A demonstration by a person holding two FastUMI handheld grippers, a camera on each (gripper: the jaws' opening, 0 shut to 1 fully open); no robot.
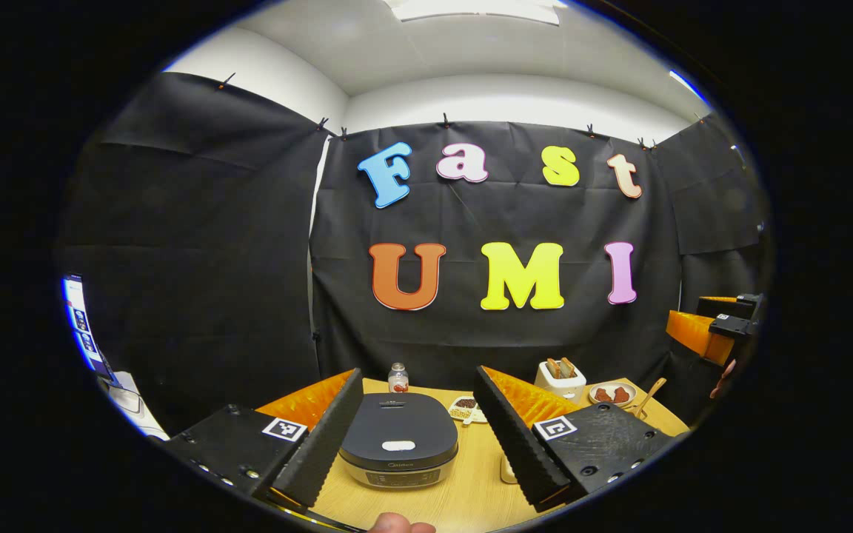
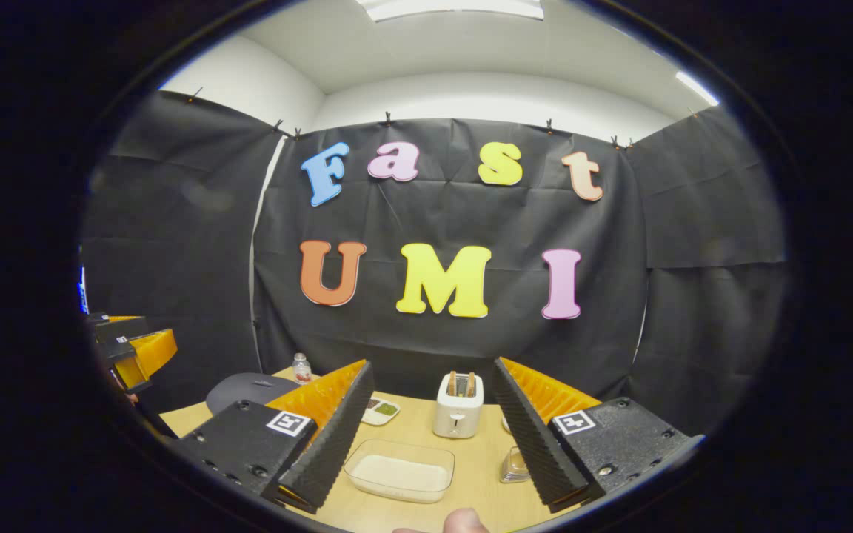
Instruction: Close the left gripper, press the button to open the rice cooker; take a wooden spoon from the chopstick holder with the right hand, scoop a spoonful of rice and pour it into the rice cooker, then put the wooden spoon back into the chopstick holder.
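The dark rice cooker (image 1: 398, 448) sits lid-down on the wooden table (image 1: 471, 496), its white button (image 1: 398, 446) on top. My left gripper (image 1: 418, 370) hangs over it, open, one finger on each side and touching nothing. A wooden spoon (image 1: 651, 397) leans up at the far right of the table. My right gripper (image 2: 432, 363) is open above a clear container of rice (image 2: 400, 470). In the right gripper view the rice cooker (image 2: 249, 389) lies to the left, with the left gripper (image 2: 126, 348) at the edge. The right gripper (image 1: 715, 329) shows far right in the left gripper view.
A white toaster (image 2: 458, 406) with bread stands at the back. A small bottle (image 1: 397, 377), a small dish (image 1: 467, 409) and a plate of food (image 1: 611, 394) sit near the wall. A clear ribbed cup (image 2: 513, 465) stands by my right finger. A monitor (image 1: 82, 326) glows left.
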